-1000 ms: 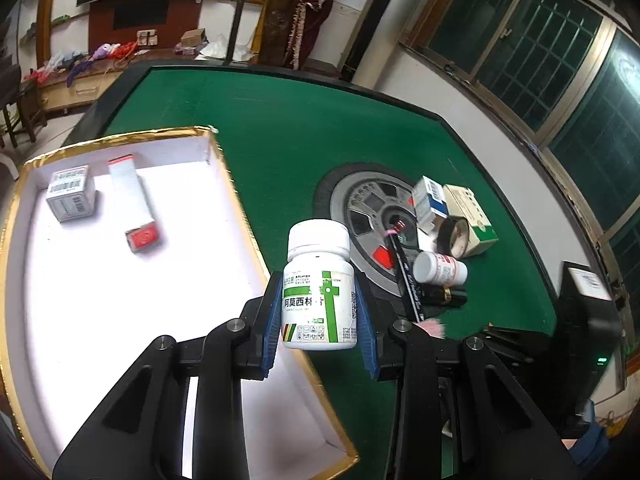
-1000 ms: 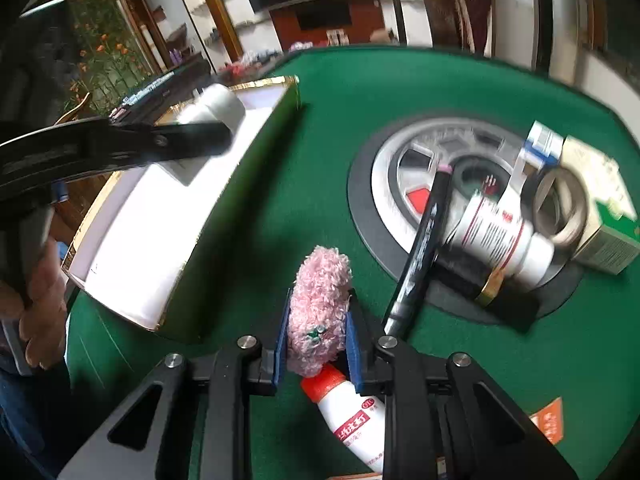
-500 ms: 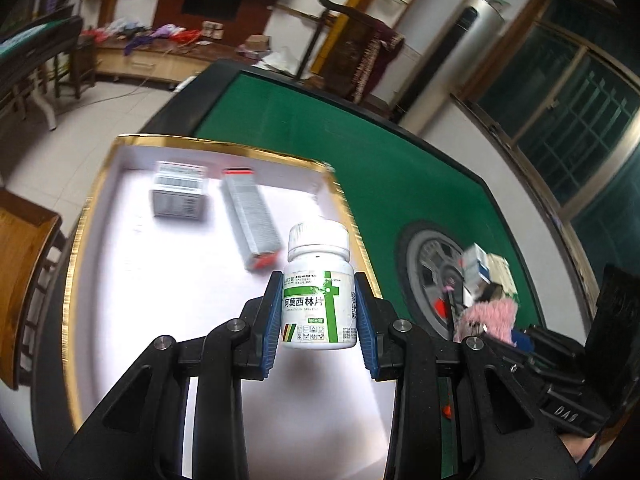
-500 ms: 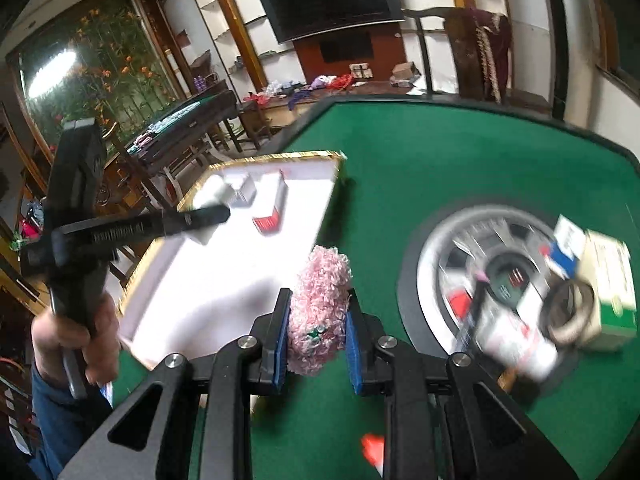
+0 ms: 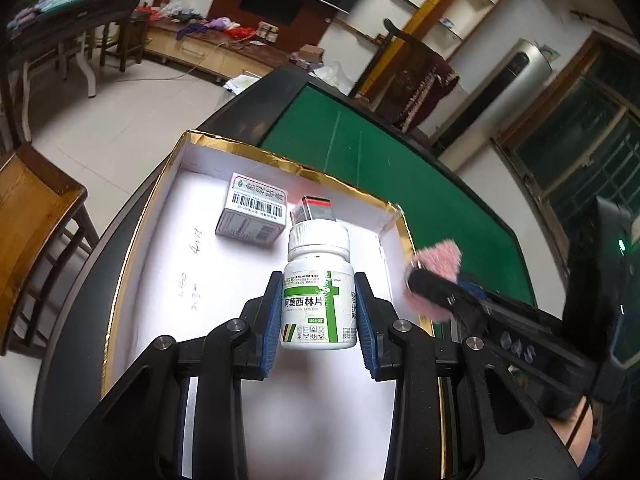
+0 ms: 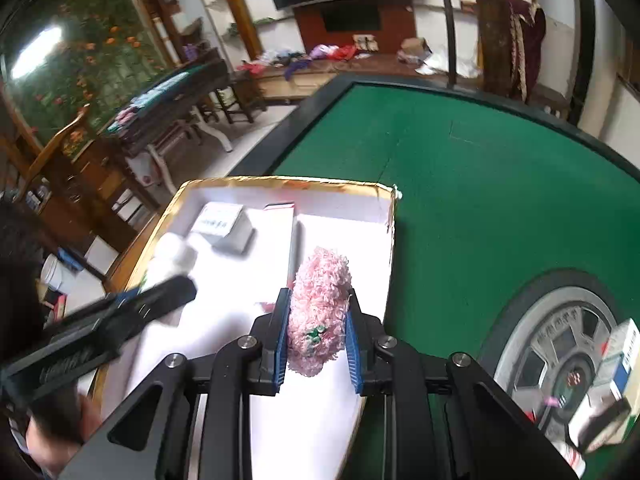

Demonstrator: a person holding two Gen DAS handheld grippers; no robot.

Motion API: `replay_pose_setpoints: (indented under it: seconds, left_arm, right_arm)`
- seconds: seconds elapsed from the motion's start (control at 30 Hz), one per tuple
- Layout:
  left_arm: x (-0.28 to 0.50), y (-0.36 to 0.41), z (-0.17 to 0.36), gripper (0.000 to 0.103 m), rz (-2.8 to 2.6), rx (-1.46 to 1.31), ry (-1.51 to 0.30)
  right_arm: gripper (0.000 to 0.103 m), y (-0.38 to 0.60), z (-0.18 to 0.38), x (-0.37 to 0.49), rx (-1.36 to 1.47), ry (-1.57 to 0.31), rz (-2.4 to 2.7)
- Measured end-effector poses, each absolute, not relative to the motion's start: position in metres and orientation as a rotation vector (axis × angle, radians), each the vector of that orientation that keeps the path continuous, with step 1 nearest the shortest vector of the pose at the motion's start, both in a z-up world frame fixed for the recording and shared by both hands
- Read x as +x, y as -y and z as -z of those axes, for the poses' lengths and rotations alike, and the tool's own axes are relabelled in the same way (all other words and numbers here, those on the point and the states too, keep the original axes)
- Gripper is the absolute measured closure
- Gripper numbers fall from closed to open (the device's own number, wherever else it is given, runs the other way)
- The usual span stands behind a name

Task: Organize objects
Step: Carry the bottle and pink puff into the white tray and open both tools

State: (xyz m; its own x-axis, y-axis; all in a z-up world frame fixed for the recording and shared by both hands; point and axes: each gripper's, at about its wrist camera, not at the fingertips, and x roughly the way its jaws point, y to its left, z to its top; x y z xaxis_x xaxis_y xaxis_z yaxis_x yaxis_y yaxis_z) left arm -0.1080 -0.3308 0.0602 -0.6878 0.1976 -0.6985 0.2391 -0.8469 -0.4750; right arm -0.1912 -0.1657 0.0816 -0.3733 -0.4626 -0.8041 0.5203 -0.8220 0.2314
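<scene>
Blue pads of the left gripper clamp a white pill bottle with a green-striped label, upright, over the white floor of a gold-rimmed box. Beyond the bottle's cap lie a barcoded white carton and, just right of it, a red-ended carton, mostly hidden by the cap. The right gripper is closed on a pink fluffy ball, held above the box's right half, near its right wall. Farther right of that gripper, on the green felt table, a grey round panel carries a blurred heap of small boxes.
</scene>
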Motion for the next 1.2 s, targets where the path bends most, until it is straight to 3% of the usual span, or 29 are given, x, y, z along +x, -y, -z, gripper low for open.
replay_pose_setpoints:
  seconds: [0.23,0.77,1.2]
  left_arm:
    - [-0.122,0.329,-0.048,0.070,2.713,1.237,-0.983]
    - [-0.130,0.335,-0.033,0.070,2.648,1.244,-1.044]
    - [-0.135,0.332,-0.022,0.070,2.619,1.304,-0.977]
  right_arm:
    - [0.080,0.189,-0.066,-0.233,1.299,-0.112,2.225]
    - [0.080,0.208,-0.046,-0.258,1.333,-0.114,2.201]
    - [0.080,0.216,-0.043,-0.254,1.326,-0.141,2.201]
